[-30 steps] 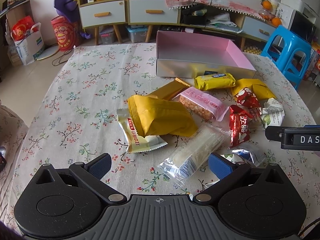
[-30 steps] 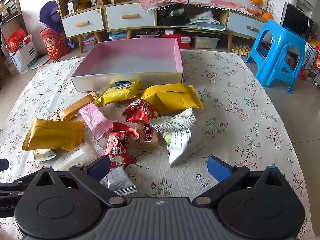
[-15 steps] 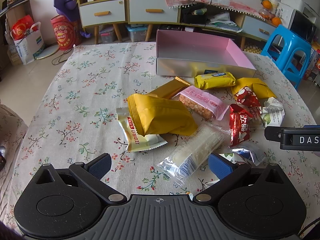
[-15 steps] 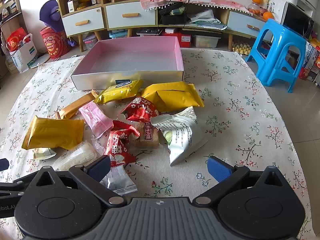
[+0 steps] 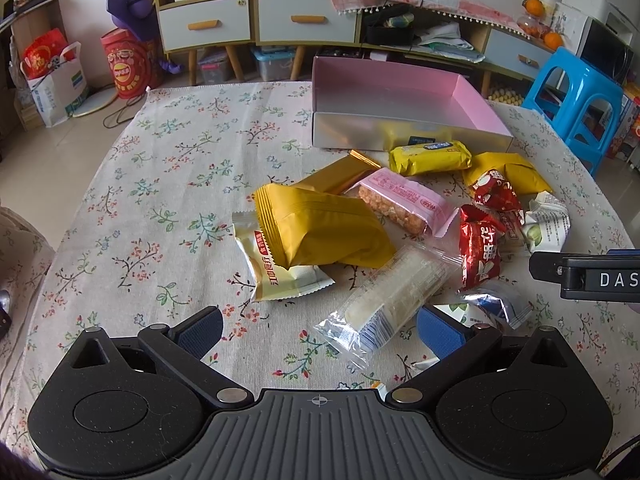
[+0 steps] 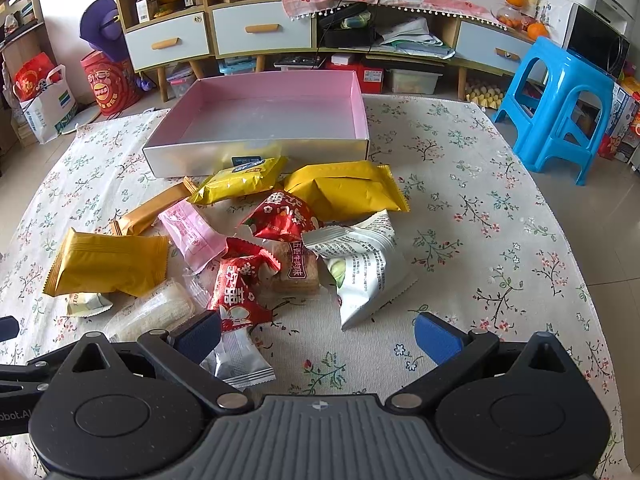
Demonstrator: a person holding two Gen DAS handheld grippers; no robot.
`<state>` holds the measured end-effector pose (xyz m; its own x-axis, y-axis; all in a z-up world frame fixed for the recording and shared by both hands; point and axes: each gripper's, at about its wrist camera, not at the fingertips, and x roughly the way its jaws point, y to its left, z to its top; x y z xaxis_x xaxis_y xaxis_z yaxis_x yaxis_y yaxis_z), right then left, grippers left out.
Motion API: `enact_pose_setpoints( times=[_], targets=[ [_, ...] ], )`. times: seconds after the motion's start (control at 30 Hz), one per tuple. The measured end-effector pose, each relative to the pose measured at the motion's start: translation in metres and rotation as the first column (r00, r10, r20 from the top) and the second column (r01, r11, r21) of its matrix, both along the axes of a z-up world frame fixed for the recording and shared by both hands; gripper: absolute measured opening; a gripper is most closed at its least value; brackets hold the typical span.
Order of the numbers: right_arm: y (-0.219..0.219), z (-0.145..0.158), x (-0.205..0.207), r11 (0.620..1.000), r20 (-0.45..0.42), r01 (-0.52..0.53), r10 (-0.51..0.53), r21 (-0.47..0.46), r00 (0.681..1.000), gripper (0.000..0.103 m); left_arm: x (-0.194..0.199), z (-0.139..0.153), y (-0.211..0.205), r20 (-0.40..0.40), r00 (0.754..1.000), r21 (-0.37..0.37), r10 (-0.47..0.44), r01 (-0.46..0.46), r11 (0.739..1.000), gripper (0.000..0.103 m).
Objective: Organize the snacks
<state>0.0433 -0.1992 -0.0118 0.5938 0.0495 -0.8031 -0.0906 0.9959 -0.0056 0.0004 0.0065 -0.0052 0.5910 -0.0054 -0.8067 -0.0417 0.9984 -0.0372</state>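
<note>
An empty box with pink inside and silver walls (image 5: 400,132) (image 6: 256,152) stands at the far side of the flowered tablecloth. Several snack packs lie piled in front of it: a big yellow pouch (image 5: 320,228) (image 6: 108,264), a pink cracker bar (image 5: 404,200), red candy bags (image 5: 480,248) (image 6: 240,280), a clear rice-bar wrapper (image 5: 388,292), a white and green bag (image 6: 360,264). My left gripper (image 5: 320,330) is open, low over the near cloth, with the clear wrapper's end between its fingers. My right gripper (image 6: 318,334) is open, near the white bag, holding nothing.
A blue plastic stool (image 6: 556,104) stands right of the table. Cabinets with drawers (image 6: 260,28) line the back wall, with bags and a red tin on the floor at left (image 5: 124,64). Bare cloth (image 5: 160,160) spreads left of the pile.
Both grippers have crept slightly forward toward the pile. The snacks and box have not moved, and both grippers stay open.
</note>
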Motion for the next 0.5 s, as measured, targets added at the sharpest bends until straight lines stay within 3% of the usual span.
enact_pose_setpoints(
  times=[0.5],
  targets=[
    [-0.0002,0.0007,0.0003,1.0,-0.008,0.003,-0.003,0.003,1.0,0.094,0.003,0.0005,0.0016,0.002,1.0,0.014,0.012,-0.012,1.0,0.103]
  ],
)
